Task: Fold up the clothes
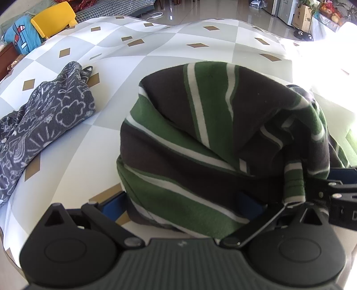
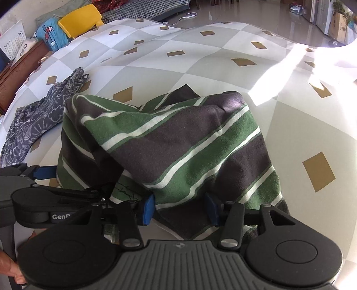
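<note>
Loosely bunched, the green-striped garment drapes over both tongs.

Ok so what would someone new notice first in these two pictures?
The green, brown and white striped garment bunched in the middle, draped over both grippers. Behind it spreads the diamond-patterned cloth covering the table, with a bright sun patch to the right. On the left lies a dark grey doodle-print garment, and a yellow chair stands beyond the table's far edge.

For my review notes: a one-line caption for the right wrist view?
Right gripper closed on striped garment over checked cloth.
</note>
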### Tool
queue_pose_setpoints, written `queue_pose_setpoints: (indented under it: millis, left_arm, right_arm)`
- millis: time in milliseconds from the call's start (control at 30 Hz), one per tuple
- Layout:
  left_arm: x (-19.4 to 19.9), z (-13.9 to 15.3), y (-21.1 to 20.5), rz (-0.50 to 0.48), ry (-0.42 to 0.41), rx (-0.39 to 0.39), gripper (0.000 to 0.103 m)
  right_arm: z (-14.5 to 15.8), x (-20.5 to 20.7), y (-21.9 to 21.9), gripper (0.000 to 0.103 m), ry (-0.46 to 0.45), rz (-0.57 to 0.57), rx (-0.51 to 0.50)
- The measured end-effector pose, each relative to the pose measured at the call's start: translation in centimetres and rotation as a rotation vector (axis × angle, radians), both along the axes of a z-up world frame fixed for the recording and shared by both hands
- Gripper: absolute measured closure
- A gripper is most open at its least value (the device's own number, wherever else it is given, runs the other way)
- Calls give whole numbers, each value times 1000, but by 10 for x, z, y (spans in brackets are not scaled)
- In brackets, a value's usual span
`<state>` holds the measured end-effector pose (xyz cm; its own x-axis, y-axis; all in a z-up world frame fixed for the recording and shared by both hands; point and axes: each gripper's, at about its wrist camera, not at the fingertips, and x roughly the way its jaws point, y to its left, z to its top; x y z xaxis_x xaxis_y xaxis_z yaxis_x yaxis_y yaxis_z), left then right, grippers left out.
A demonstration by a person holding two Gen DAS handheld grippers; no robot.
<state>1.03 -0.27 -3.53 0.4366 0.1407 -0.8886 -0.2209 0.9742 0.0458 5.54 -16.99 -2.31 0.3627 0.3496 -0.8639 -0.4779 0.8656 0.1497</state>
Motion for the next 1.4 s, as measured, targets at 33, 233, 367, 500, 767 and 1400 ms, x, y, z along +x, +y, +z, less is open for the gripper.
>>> queue_pose_setpoints:
  millis: [33,233,367,500,767,1400]
  left_arm:
    - [0,0,0,-1,0,1,0]
    - [0,-1,1,-4,-3,-2,0]
    - [0,-2,2,-2,-4,-9,0]
    - [-1,-2,3,-1,-9,-12,0]
    - [-2,-3,0,-14,3,-24,0]
    - [-9,-3,-17,-117,63,-63,0]
  right_arm:
    - [1,1,-1,76,-6,-10,0]
    - [12,4,-6,95,-55,-52,36]
    - [27,9,-11,96,-102,-106,95]
    - [45,16,-18,96,-153,-159,174]
    - [64,30,-12,96,-201,-202,244]
    - [51,56,11,95,-184,-243,265]
